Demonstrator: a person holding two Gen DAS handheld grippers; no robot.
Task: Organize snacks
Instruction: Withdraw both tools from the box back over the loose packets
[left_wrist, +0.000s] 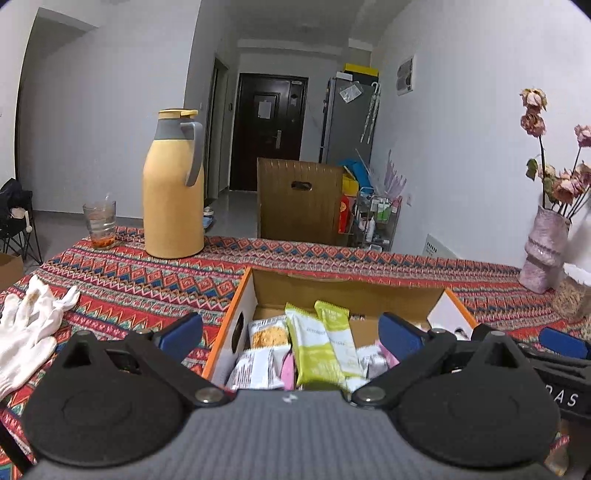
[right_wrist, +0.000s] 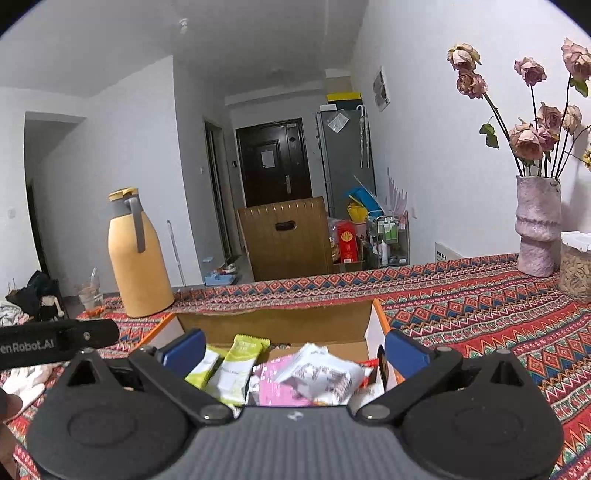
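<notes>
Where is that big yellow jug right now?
The yellow thermos jug stands upright on the patterned tablecloth, far left of both views, beside a drinking glass and beyond the open snack box.

You hold both grippers side by side, low and level, each pointing toward the far side of the scene. Your left gripper (left_wrist: 291, 334) has its two blue-padded fingers (left_wrist: 181, 331) spread wide, nothing between them. Your right gripper (right_wrist: 294, 350) stands just to its right, its fingers (right_wrist: 404, 354) equally wide apart and empty; its blue tip shows at the right edge of the left wrist view. At the lower left edge of the right wrist view, part of your hand (right_wrist: 9, 406) is visible.
</notes>
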